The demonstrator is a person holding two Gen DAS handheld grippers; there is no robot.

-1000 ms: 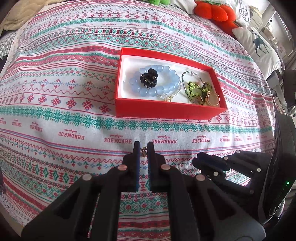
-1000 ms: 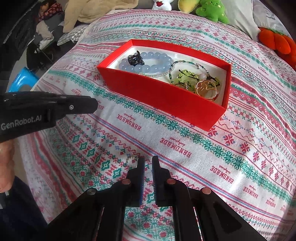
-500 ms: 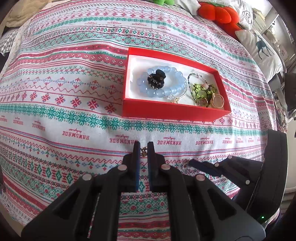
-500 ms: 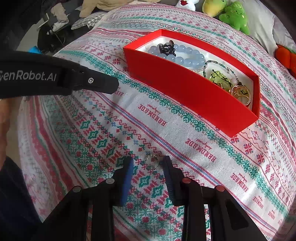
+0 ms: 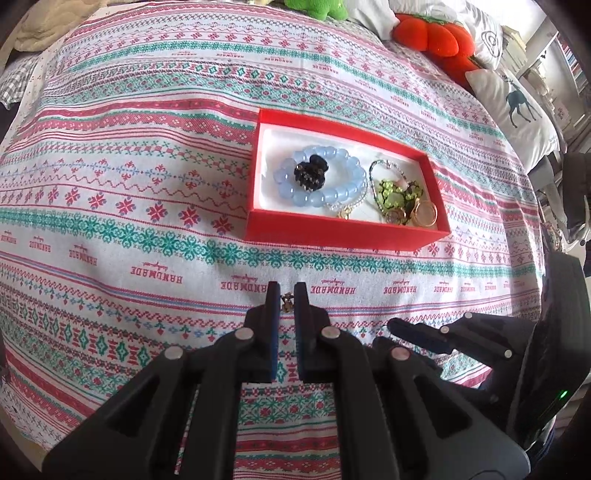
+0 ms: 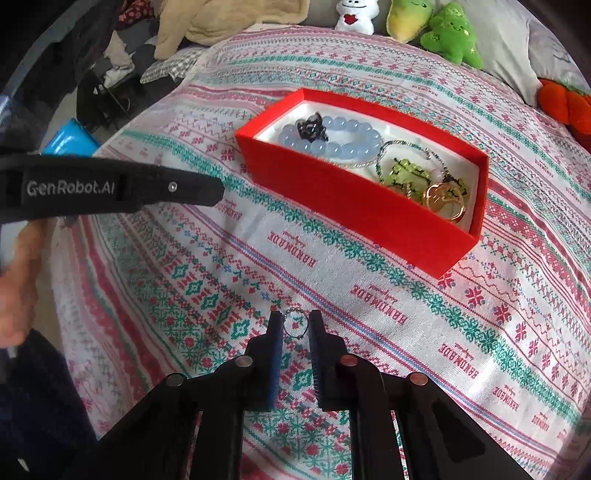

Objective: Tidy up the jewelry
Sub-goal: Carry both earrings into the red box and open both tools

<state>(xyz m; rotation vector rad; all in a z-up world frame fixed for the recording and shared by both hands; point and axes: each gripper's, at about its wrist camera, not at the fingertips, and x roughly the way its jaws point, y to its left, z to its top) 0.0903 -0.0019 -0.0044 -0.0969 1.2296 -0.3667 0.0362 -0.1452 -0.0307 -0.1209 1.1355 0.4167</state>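
A red box (image 5: pixel 343 232) (image 6: pixel 354 206) lies on the patterned bedspread. It holds a blue bead bracelet (image 5: pixel 343 192) (image 6: pixel 343 149), a black hair clip (image 5: pixel 310 173) (image 6: pixel 312 127), green bead jewelry (image 5: pixel 393 195) (image 6: pixel 406 173) and gold rings (image 5: pixel 424 214) (image 6: pixel 445 201). My left gripper (image 5: pixel 286 295) is shut on a small gold piece (image 5: pixel 287 298) in front of the box. My right gripper (image 6: pixel 295 325) is partly open around a thin bead chain (image 6: pixel 295 325) lying on the cloth. The right gripper shows in the left wrist view (image 5: pixel 417 332); the left gripper shows in the right wrist view (image 6: pixel 207 190).
Plush toys (image 6: pixel 450 33) and an orange plush (image 5: pixel 432 35) lie at the far side of the bed, with a deer pillow (image 5: pixel 517 107) at the right. The bed's edge drops off at the left in the right wrist view, by a blue object (image 6: pixel 70 140).
My right gripper opened from shut, then narrowed around the thin chain on the cloth. My left gripper stayed shut on the gold piece and drew back a little from the box.
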